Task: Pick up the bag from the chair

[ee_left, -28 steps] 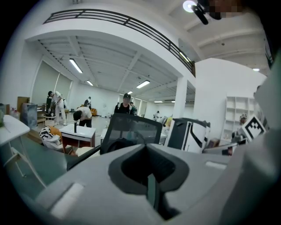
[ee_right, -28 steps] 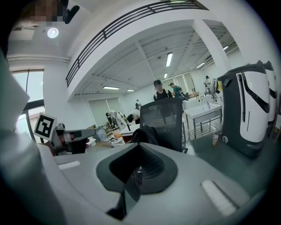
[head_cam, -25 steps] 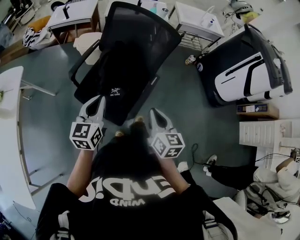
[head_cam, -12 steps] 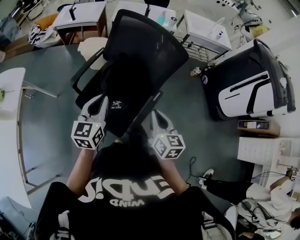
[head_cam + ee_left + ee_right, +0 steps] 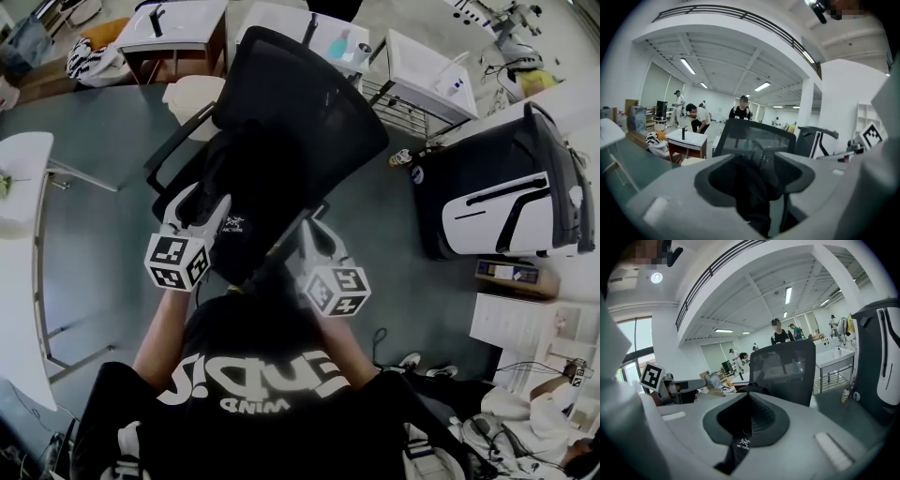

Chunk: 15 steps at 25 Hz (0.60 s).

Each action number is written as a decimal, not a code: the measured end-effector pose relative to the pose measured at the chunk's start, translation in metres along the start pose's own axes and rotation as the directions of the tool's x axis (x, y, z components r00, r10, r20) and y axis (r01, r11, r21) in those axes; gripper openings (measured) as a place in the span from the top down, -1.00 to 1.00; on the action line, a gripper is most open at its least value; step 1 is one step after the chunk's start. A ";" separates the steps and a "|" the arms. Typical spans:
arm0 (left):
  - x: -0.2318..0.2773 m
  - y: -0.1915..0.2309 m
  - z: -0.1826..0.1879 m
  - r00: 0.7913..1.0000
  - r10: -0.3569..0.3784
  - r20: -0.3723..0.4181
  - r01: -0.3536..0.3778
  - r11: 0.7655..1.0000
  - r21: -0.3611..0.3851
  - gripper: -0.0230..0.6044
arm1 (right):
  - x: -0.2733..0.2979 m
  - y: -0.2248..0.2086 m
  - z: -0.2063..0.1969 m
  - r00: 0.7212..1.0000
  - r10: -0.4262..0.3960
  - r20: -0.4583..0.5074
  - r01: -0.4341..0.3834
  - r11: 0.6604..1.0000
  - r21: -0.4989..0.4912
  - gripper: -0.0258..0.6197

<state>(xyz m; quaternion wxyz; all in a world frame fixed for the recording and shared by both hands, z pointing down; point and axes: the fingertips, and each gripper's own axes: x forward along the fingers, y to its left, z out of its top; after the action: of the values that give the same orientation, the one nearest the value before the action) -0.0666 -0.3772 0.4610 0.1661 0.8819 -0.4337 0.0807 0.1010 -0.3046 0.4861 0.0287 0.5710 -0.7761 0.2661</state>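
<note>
The black bag (image 5: 246,192) is lying on the chair (image 5: 309,103) seat against the backrest. At the seat's left edge the left gripper (image 5: 206,202) is hovering, jaws just opening, spread, nothing pinched. At its front edge the right gripper (image 5: 310,227) is hovering, jaws pressed together.

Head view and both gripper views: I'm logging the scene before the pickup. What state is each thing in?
bag: resting on the chair seat, not gripped.
chair: upright, holding the bag.
left gripper: jaws apart, just been opening; nothing pinched, bag showing through the gap.
right gripper: jaws together, empty.
</note>
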 end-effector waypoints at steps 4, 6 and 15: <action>0.025 0.012 -0.003 1.000 0.009 -0.017 -0.009 1.000 -0.007 -0.26 | 0.012 -0.010 0.004 1.000 -0.002 -0.014 0.002 1.000 0.002 0.92; 0.040 0.018 -0.008 0.999 0.007 -0.035 -0.008 1.000 -0.013 -0.43 | 0.017 -0.015 0.006 1.000 -0.005 -0.018 0.005 1.000 0.005 0.92; 0.104 0.050 -0.034 0.994 0.047 -0.103 -0.047 0.999 0.009 -0.68 | 0.036 -0.038 0.007 0.998 -0.011 -0.057 0.012 1.000 0.019 0.92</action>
<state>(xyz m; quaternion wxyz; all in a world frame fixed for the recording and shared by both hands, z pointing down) -0.0424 -0.4700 0.5340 0.1836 0.8666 -0.4449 0.1314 0.1243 -0.3468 0.5073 0.0467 0.5680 -0.7690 0.2896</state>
